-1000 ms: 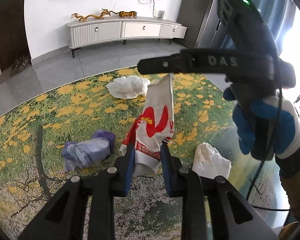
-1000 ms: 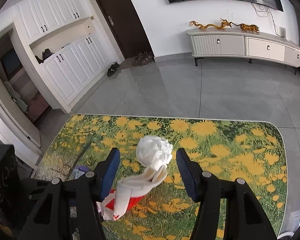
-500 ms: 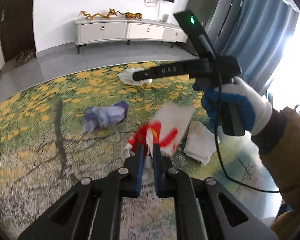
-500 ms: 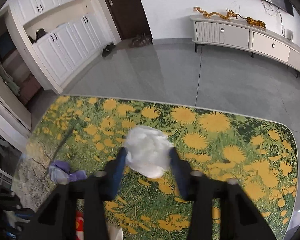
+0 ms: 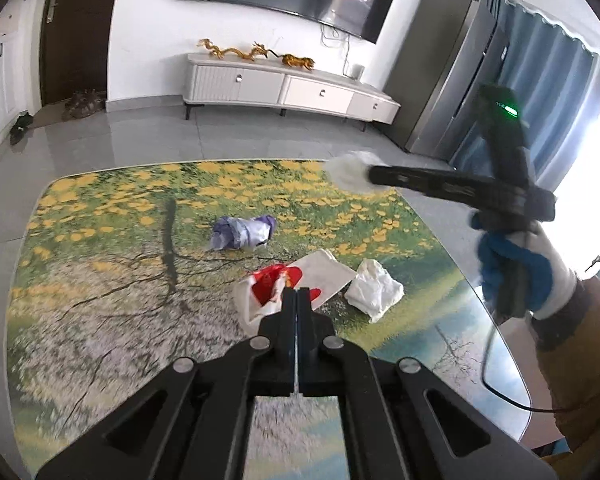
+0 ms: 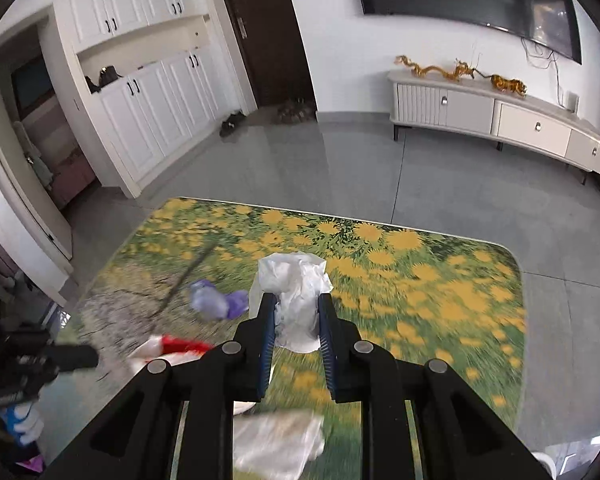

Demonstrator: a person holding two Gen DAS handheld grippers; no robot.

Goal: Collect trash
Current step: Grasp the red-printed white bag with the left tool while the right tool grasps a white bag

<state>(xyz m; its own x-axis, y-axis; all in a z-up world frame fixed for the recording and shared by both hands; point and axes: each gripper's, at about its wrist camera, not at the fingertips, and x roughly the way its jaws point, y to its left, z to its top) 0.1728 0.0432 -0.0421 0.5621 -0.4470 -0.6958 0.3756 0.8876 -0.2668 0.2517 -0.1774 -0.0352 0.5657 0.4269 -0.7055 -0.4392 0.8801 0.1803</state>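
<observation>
My left gripper (image 5: 297,295) is shut, its tips pinching an edge of the red-and-white plastic bag (image 5: 312,274), which droops onto the flower-print table (image 5: 100,280). In the right wrist view that bag (image 6: 172,348) is a blur beside the left gripper (image 6: 94,356). The right gripper's (image 6: 298,300) jaws are closing on a crumpled white wad (image 6: 292,276), and the pads press its sides. Seen from the left wrist, the right gripper (image 5: 370,176) holds the wad (image 5: 348,170) above the table's far edge. A purple crumpled wrapper (image 5: 242,234) and a white crumpled paper (image 5: 374,290) lie loose on the table.
A gloved hand (image 5: 516,272) with a trailing cable holds the right gripper. Grey tiled floor (image 6: 340,168) surrounds the table. A low white TV cabinet (image 5: 284,88) stands at the wall, a tall fridge (image 5: 444,80) and blue curtains to the right, white cupboards (image 6: 140,92) to the left.
The left jaws shut on the red-and-white bag, which went from upright to slumped on the table. The right jaws shut on the white wad and raised it. Both hands drew back and up.
</observation>
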